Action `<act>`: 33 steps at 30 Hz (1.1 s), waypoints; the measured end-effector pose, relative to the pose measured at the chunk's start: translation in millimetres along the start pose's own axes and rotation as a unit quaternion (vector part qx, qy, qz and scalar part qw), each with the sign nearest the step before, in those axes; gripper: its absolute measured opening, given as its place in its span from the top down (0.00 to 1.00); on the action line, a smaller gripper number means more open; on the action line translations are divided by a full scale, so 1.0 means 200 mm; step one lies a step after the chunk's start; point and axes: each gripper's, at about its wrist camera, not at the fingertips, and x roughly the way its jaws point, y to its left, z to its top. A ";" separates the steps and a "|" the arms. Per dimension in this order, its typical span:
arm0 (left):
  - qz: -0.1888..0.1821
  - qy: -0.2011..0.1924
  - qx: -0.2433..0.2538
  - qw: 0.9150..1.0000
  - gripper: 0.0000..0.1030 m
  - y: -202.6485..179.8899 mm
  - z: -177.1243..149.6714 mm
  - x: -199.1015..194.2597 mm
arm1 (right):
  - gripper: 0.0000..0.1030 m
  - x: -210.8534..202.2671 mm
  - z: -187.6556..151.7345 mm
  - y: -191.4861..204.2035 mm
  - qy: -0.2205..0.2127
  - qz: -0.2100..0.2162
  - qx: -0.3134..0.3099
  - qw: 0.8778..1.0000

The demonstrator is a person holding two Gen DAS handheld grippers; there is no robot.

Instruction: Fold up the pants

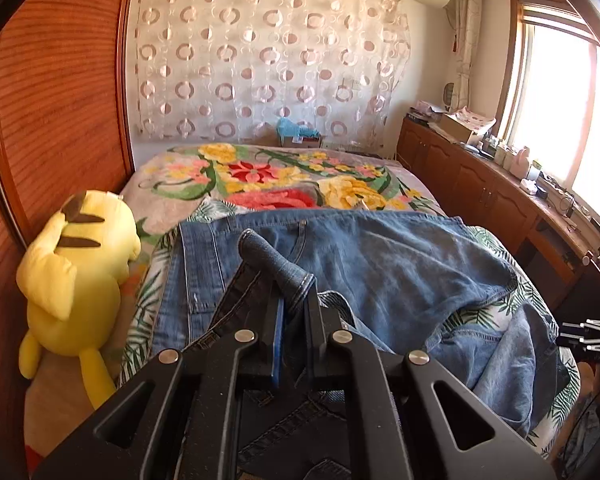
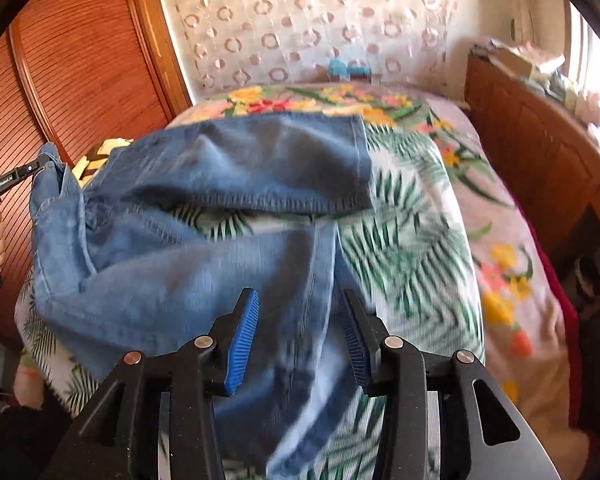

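Denim hem (image 1: pixel 296 280) hiding left fingers' (image 1: pixel 278 344) tips

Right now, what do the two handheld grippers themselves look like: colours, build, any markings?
Both are matte black plastic with triangular cut-outs and round silver pivot pins. The right gripper has ribbed blue pads on the inner faces of its fingers; the left gripper shows a blue pad edge too. In the right wrist view, the left gripper's side bears small white lettering, too small to read surely.

Motion-blurred jeans (image 2: pixel 204 264); lower hem past the frame's bottom edge
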 end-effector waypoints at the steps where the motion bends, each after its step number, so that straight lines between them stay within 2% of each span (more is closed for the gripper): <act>1: 0.001 0.005 0.001 1.000 0.91 0.01 -0.01 0.01 | 0.58 -0.01 -0.02 0.00 0.009 0.002 0.004 1.000; 5: 0.001 0.017 -0.005 1.000 0.91 0.04 -0.01 0.03 | 0.58 0.02 -0.06 0.00 0.042 0.012 0.012 0.999; 11: -0.005 0.011 -0.004 1.000 0.91 0.05 0.00 0.03 | 0.58 0.10 -0.01 -0.04 0.058 0.032 0.031 0.997; 12: -0.005 0.009 -0.003 1.000 0.91 0.05 0.00 0.03 | 0.61 0.11 0.00 -0.05 0.057 0.037 0.032 0.997; 13: -0.005 0.008 -0.003 1.000 0.91 0.05 0.01 0.03 | 0.77 0.11 0.01 -0.05 0.057 0.043 0.029 0.997; 14: -0.004 0.003 -0.005 1.000 0.91 0.06 0.02 0.02 | 0.81 0.10 0.02 -0.05 0.053 0.045 0.025 0.997; 16: -0.006 -0.007 -0.015 1.000 0.91 0.08 0.04 0.00 | 0.86 0.07 0.05 -0.04 0.035 0.050 0.016 0.998; 23: 0.004 -0.036 -0.027 0.999 0.91 0.12 0.19 -0.01 | 0.88 -0.13 0.27 -0.09 -0.066 0.033 0.000 0.997; 26: 0.013 -0.055 -0.033 0.998 0.91 0.15 0.26 -0.02 | 0.88 -0.21 0.41 -0.12 -0.107 0.017 -0.011 0.994; 33: 0.035 -0.078 -0.048 0.995 0.91 0.23 0.42 0.06 | 0.89 -0.25 0.61 -0.12 -0.171 0.005 -0.014 0.985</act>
